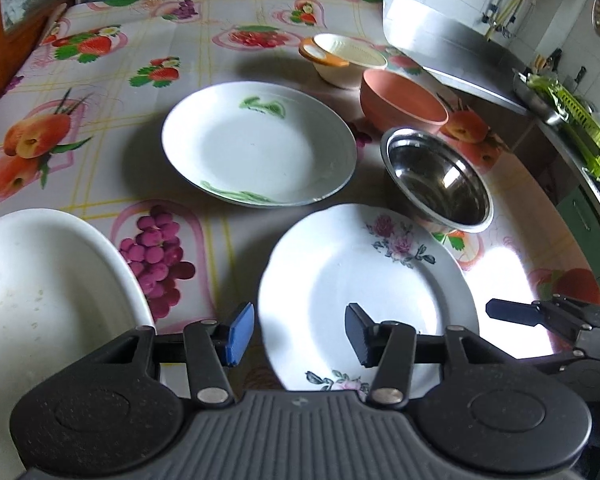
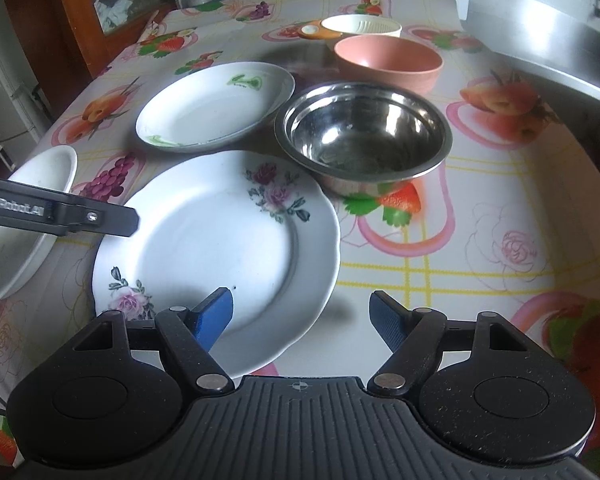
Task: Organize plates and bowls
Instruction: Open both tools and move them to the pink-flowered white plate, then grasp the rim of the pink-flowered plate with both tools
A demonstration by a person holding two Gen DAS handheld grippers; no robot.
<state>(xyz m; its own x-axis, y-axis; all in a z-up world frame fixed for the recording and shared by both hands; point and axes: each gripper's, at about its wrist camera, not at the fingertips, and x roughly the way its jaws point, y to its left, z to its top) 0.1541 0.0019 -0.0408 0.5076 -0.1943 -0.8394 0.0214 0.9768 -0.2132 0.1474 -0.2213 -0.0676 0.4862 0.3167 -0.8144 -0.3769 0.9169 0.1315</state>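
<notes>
The left gripper (image 1: pixel 300 332) has its fingers spread wide with nothing between them, hanging above the near rim of the rose plate (image 1: pixel 364 280). The right gripper (image 2: pixel 302 316) is spread too and holds nothing; its left finger (image 2: pixel 214 318) hangs over the same plate's near rim (image 2: pixel 220 248), its right finger over bare tablecloth (image 2: pixel 480 216).

Only the left view shows the counter (image 1: pixel 480 64) with a green rack (image 1: pixel 588 128), and most of the white basin (image 1: pixel 40 300) at the near left; it also catches the right gripper's finger (image 1: pixel 516 314) at the plate's right edge. The right view shows the basin (image 2: pixel 32 200) only partly, behind the left gripper's black finger (image 2: pixel 100 218), and shows the steel bowl (image 2: pixel 364 132) much nearer, its rim just beside the rose plate's far edge.

The rose plate is glazed white, scalloped, with pink flower sprays. Beyond it lies the green plate (image 1: pixel 260 144), deeper, white with green brushwork. The steel bowl (image 1: pixel 440 180) is polished and round, right of both plates. Behind it sits the pink bowl (image 1: pixel 400 102), matte, and farther back the cream bowl (image 1: pixel 348 60), ribbed inside with an orange tab. The tablecloth is glossy, printed with fruit.
</notes>
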